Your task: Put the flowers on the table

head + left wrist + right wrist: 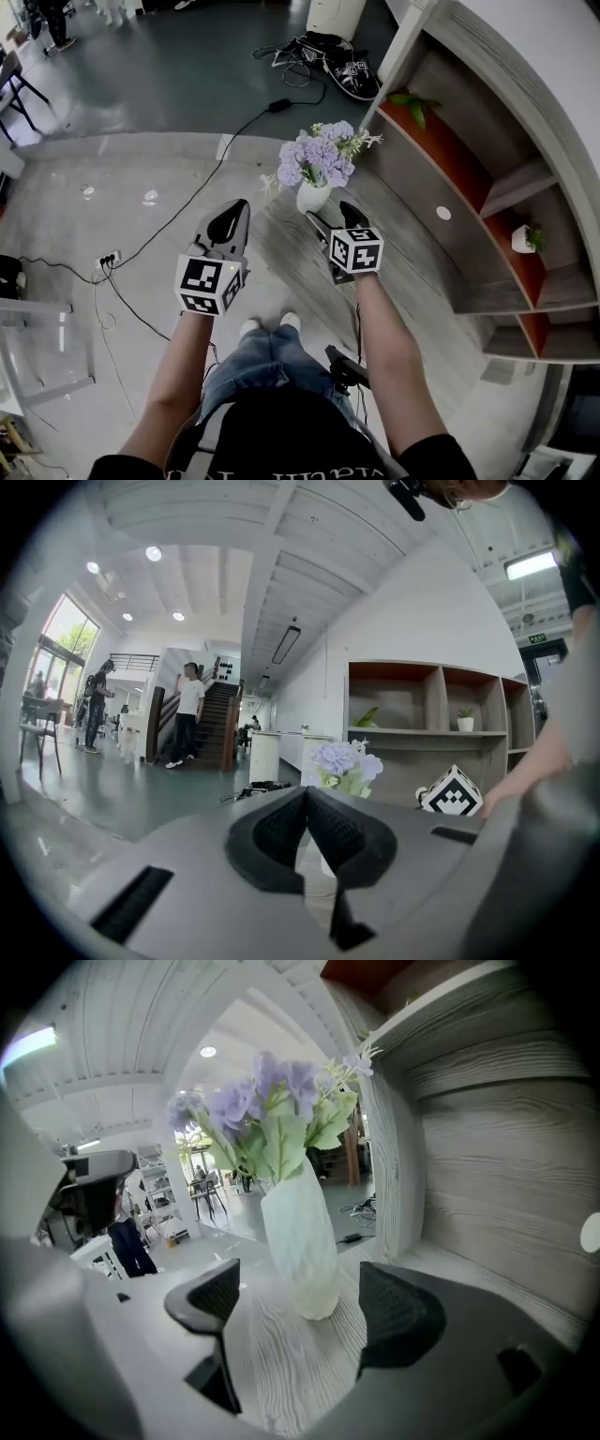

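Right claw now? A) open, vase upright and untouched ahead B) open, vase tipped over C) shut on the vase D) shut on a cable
A: the right claw has its jaws apart, and the white vase stands upright on the wood-grain surface, touched by neither.

Grey left gripper (pixel 229 221) & right gripper (pixel 332 220), black ribbed pads (pixel 398 1312), each w/ b&w square-marker cube (pixel 208 281). Blue jeans (pixel 267 354), white shoes (pixel 269 324), black short-sleeved top (pixel 281 433) w/ white lettering.
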